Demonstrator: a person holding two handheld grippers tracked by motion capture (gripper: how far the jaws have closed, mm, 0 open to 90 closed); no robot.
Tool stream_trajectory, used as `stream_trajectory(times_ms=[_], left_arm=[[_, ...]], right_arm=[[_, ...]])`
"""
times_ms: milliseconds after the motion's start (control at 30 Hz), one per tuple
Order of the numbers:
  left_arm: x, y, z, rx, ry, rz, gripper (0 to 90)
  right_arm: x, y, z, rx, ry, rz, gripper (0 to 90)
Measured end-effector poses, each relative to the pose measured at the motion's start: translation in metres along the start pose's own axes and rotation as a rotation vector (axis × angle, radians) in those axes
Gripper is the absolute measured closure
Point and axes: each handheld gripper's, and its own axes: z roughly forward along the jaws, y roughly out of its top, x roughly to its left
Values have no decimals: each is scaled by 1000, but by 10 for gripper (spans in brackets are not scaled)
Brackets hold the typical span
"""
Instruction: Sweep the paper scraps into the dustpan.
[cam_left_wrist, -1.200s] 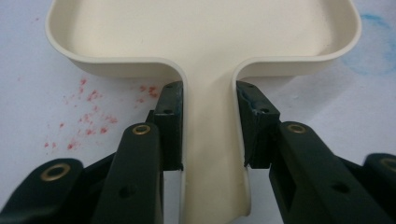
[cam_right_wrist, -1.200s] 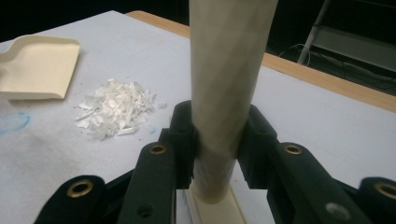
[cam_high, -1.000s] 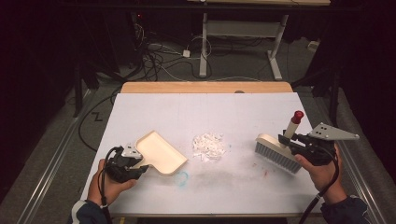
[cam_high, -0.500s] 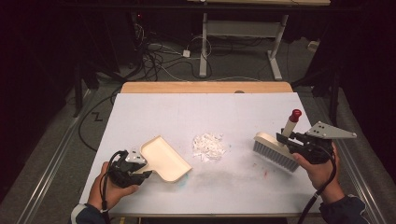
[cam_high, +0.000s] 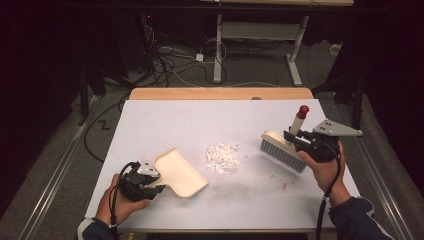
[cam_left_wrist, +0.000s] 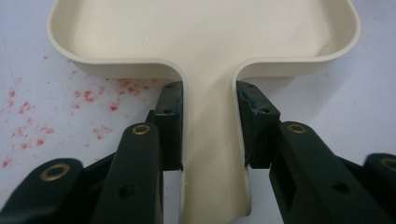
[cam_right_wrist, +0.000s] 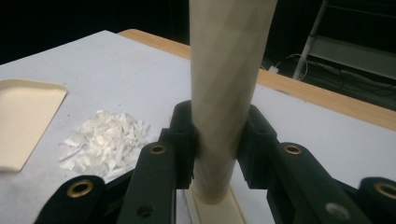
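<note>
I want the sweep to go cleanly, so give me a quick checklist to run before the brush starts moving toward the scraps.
1. Left gripper shut on the dustpan handle: ok, pads press both sides.
2. Right gripper shut on the brush handle: ok.
3. Paper scraps lie between dustpan and brush: ok, in one pile.
4. Dustpan's open edge faces the pile: ok, though a gap of bare table remains.
5. Dustpan lip flat on the table: cannot tell.
6. Brush bristles down on the table: cannot tell; they point down beside the pile.
</note>
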Motion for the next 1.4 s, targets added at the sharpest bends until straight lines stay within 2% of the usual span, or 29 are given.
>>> stream_trajectory(times_ms=[100,167,267,400,567,733,867,1000,1033,1067,1133,1300,1400], left_arm=[[1,0,1,5,-14,0,634],[2,1,2,8,-26,-4,634],[1,2,5,21,-44,4,634],[-1,4,7,38,-61,19,634],[-2,6,9,42,-63,25,634],[-3,7,10,45,-70,17,633],[-3,10,10,63,-69,6,633],[-4,15,12,73,-61,14,633],[-5,17,12,77,-60,17,633],[-6,19,13,83,-57,21,633],[-6,22,15,90,-56,27,633],[-6,22,16,94,-60,28,633],[-5,21,16,94,-62,28,633]], right_arm=[[3,7,20,1,3,-25,710],[5,11,34,23,0,-26,710],[8,20,51,41,-36,-56,709],[11,34,69,40,-68,-50,709],[23,44,93,48,-120,-72,710],[39,40,114,71,-105,-75,709],[52,34,119,56,-59,-56,710],[67,28,118,58,-18,-75,709],[67,28,118,58,-18,-75,709],[74,27,118,63,-7,-87,707],[79,26,118,67,-3,-103,706],[84,25,118,73,19,-112,703],[85,24,117,68,27,-96,703]])
